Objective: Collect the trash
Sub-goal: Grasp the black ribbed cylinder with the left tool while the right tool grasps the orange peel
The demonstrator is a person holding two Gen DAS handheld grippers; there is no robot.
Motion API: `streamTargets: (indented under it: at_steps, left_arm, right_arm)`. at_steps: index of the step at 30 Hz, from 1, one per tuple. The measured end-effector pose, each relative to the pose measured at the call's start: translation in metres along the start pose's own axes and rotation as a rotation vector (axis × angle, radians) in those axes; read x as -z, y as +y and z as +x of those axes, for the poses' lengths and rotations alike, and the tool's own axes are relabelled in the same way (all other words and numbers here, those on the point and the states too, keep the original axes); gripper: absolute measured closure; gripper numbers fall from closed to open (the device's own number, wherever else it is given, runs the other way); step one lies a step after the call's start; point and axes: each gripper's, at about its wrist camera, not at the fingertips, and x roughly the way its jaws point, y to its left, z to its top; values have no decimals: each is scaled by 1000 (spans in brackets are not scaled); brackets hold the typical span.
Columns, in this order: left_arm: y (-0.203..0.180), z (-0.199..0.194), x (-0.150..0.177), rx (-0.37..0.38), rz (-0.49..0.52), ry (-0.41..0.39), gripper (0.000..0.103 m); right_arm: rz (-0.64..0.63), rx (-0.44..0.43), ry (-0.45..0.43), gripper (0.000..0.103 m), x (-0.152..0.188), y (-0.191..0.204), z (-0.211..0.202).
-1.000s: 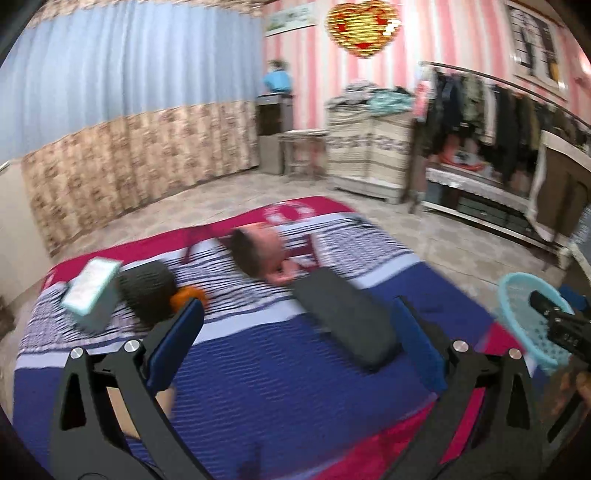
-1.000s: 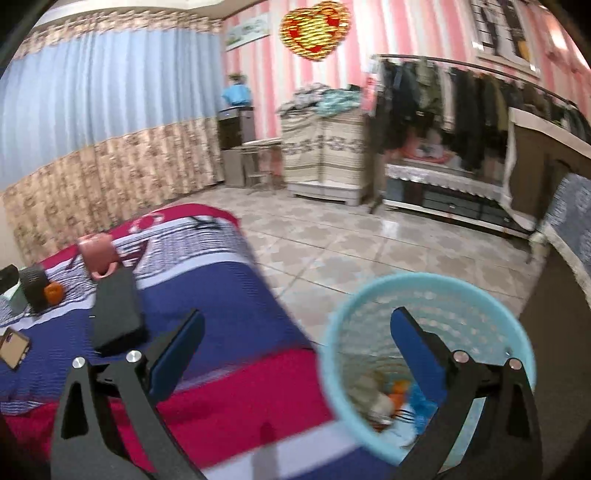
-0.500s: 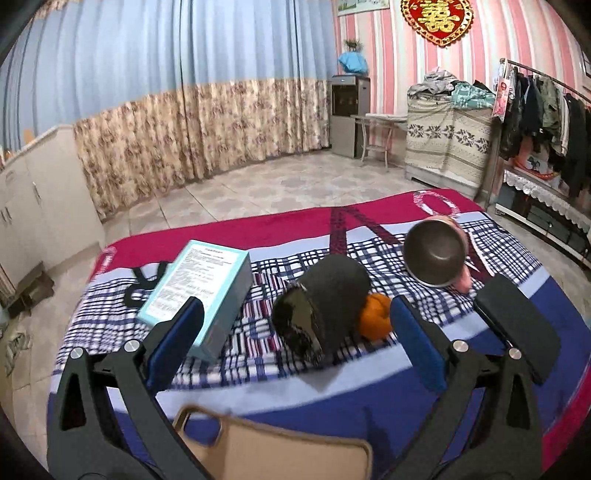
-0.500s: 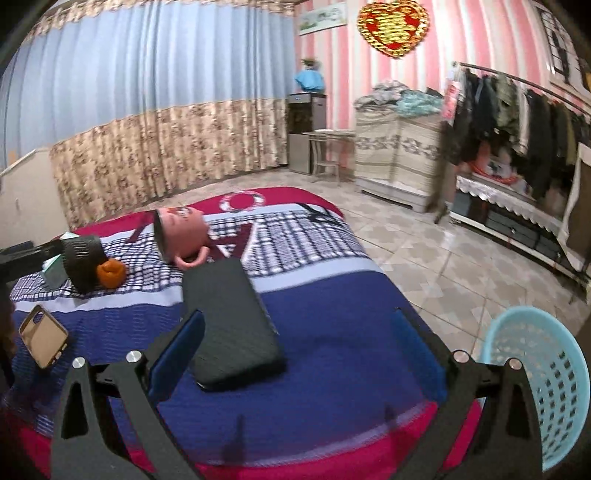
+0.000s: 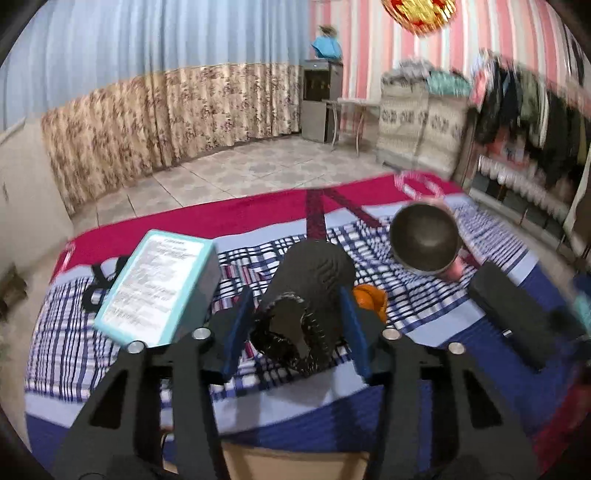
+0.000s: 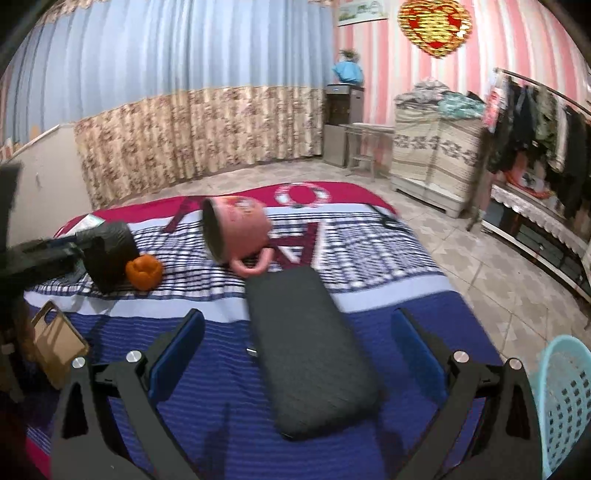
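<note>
- While the left gripper (image 5: 299, 325) reaches over the blanket (image 5: 369, 413), its blue pads (image 5: 238, 325) sit on either side of a dark crumpled paper cup (image 5: 310, 295) lying on its side with the torn mouth toward the camera; the jaws are narrowed around the cup, yet whether the pads press on it cannot be told
- an orange peel (image 5: 369, 299) lies just beside the cup on its right, touching or nearly so; in the right wrist view the same peel (image 6: 144, 272) sits against the cup (image 6: 109, 254)
- a teal-edged white box (image 5: 159, 286) rests tilted just left of the cup; small print covers its top face, too blurred to read
- a pink mug (image 6: 236, 230) lies on its side behind the peel, handle toward the camera; its printed pattern is unreadable
- the right gripper (image 6: 299, 349) stands spread wide, holding nothing; a long black case (image 6: 310, 350) lies on the blue stripes between its fingers, apart from both
- a tan phone case (image 6: 59, 345) lies at the blanket's left edge
- a light blue plastic basket (image 6: 565, 402) stands on the tiled floor at the far right, beside the blanket, well apart from the cup
- a red and gold heart ornament (image 6: 436, 26) hangs on the striped wall; its lettering cannot be made out.
</note>
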Motion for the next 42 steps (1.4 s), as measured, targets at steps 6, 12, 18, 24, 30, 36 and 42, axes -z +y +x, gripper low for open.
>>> streamTargets:
  at_steps: [6, 12, 18, 24, 30, 36, 42]
  left_arm:
    - [33, -63, 16, -58, -64, -102, 59]
    - [64, -88, 39, -126, -128, -87, 70]
    - [90, -99, 55, -121, -173, -72, 73]
    - [90, -111, 65, -187, -138, -62, 20]
    - [84, -111, 85, -150, -142, 5, 9]
    - [72, -117, 97, -102, -158, 30, 8]
    - [43, -120, 102, -57, -103, 55, 7]
  right_arm:
    - [-54, -107, 46, 5, -7, 55, 38]
    - [-161, -187, 106, 5, -16, 108, 75]
    - [-190, -253, 155, 20, -28, 134, 102]
    - [-195, -324, 194, 70, -22, 141, 110]
    - [-194, -325, 119, 79, -10, 122, 66]
    - [-216, -275, 68, 81, 6, 88, 18]
    - [-154, -236, 54, 83, 24, 39, -20]
